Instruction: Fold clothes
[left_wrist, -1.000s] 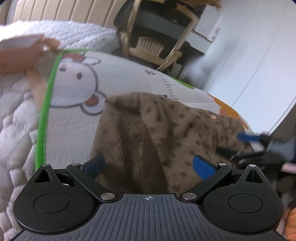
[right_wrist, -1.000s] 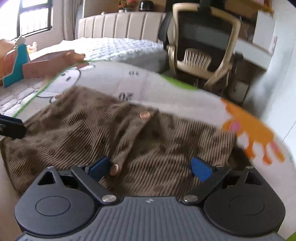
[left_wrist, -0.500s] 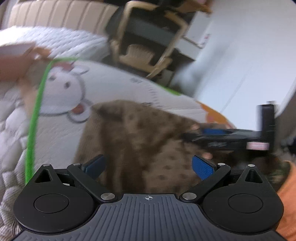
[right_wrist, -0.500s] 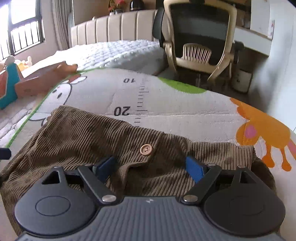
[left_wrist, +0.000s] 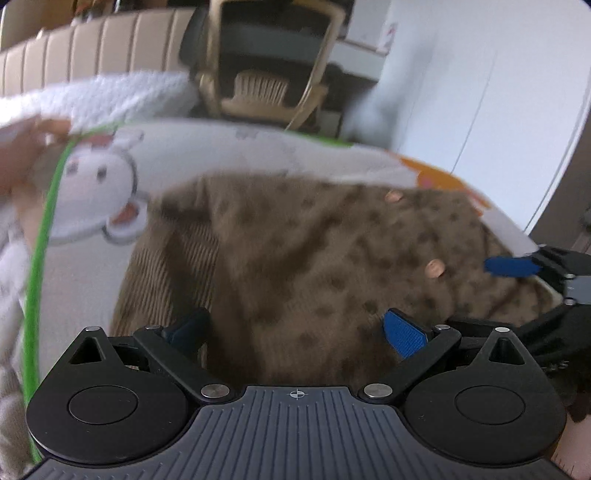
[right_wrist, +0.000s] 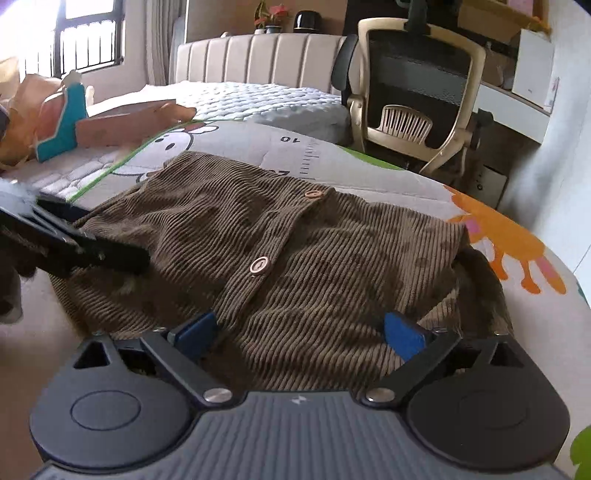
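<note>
A brown ribbed cardigan with dark dots and wooden buttons (right_wrist: 295, 251) lies spread on a cartoon play mat (right_wrist: 332, 155). It also shows, blurred, in the left wrist view (left_wrist: 314, 258). My left gripper (left_wrist: 295, 328) is open, its blue pads over the cardigan's near edge. My right gripper (right_wrist: 299, 328) is open, just over the cardigan's near hem below the button placket. The left gripper shows as a dark arm at the left of the right wrist view (right_wrist: 74, 243). A blue finger (left_wrist: 509, 266) of the right gripper shows at the right of the left wrist view.
A bed with a white quilt (right_wrist: 258, 99) and padded headboard stands behind the mat. An office chair (right_wrist: 417, 107) stands at the back right, beside a desk. Cardboard pieces and a teal object (right_wrist: 66, 125) lie at the left. A white wall (left_wrist: 480, 92) is at the right.
The right gripper has pulled back and up, so more of the cardigan shows. The left gripper has swung its view; the right gripper now sits further right in it. Both stay open.
</note>
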